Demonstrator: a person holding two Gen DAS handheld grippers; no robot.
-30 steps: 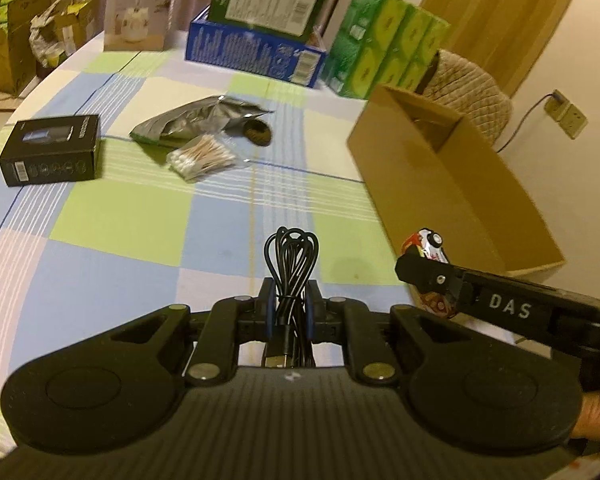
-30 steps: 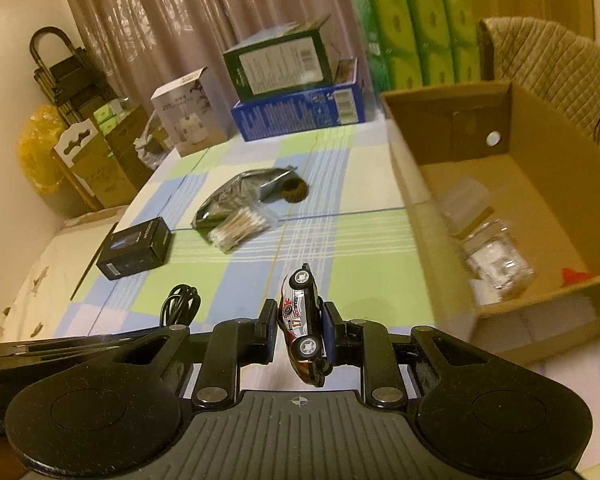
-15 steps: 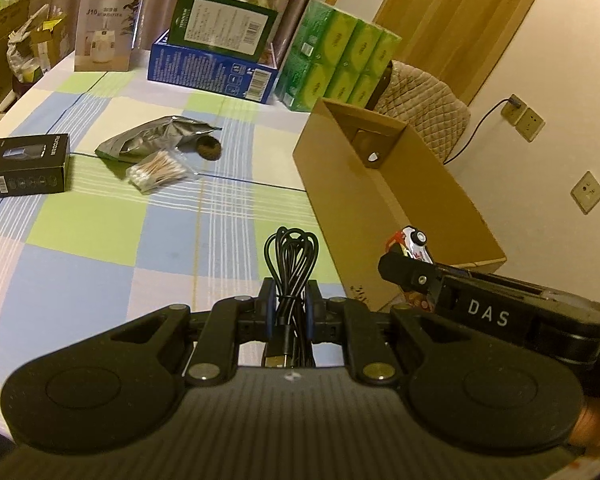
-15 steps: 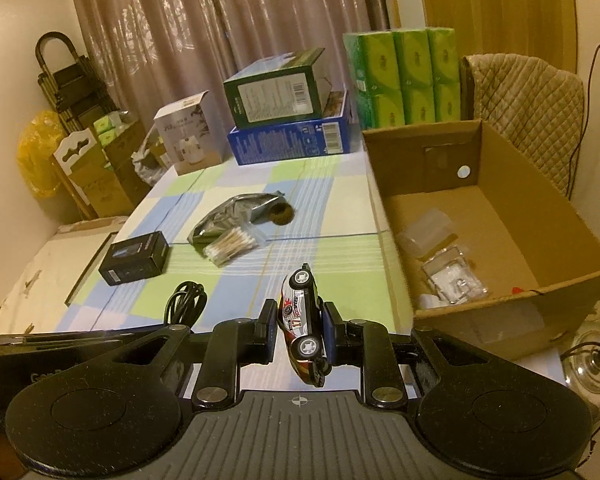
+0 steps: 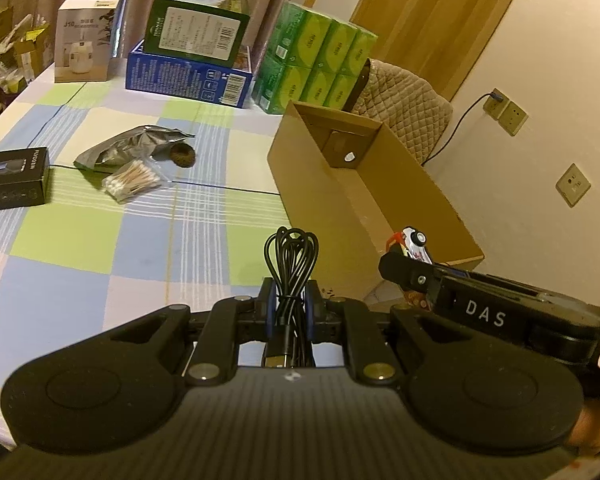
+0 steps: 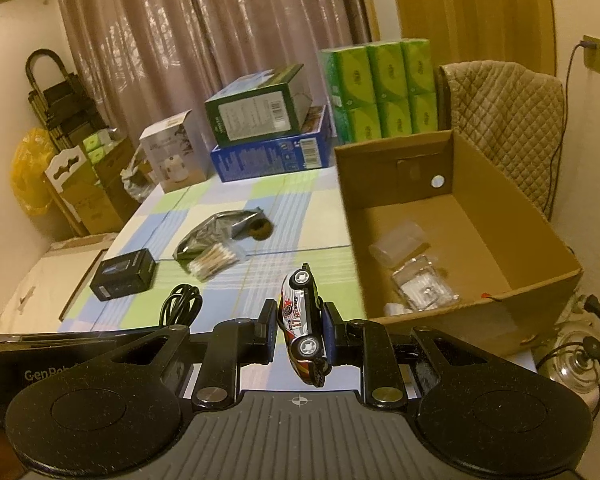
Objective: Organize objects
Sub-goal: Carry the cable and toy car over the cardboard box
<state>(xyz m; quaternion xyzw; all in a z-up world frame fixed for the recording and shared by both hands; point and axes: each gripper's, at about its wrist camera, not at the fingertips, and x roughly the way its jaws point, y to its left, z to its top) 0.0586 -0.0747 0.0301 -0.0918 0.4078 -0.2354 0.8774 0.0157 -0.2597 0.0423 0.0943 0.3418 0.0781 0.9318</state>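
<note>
Both tools are loaded and have lifted off the counter (image 5: 100,248) over the last second. Left tool (image 5: 291,304) is clamped fully shut on the coiled black cable (image 5: 291,256), its loops standing up out of the jaws. Right tool (image 6: 300,330) is nearly shut on the toy car (image 6: 302,320), which sits on its side between the pads with its wheels facing me.

Compared with a second ago, I see more of the cardboard box (image 6: 500,216) from above: its floor now shows plainly in the right view, with a few clear packets already lying in it. In the left view the box's near corner has dropped lower and its open top is visible at the right. So both hands have risen and swung toward the box, at the counter's right edge.

I judge this as the carry step, with both releases still to do. Cotton swabs (image 5: 130,178), foil pouch (image 5: 128,148) and small black box (image 5: 12,178) wait on the counter at far left.
</note>
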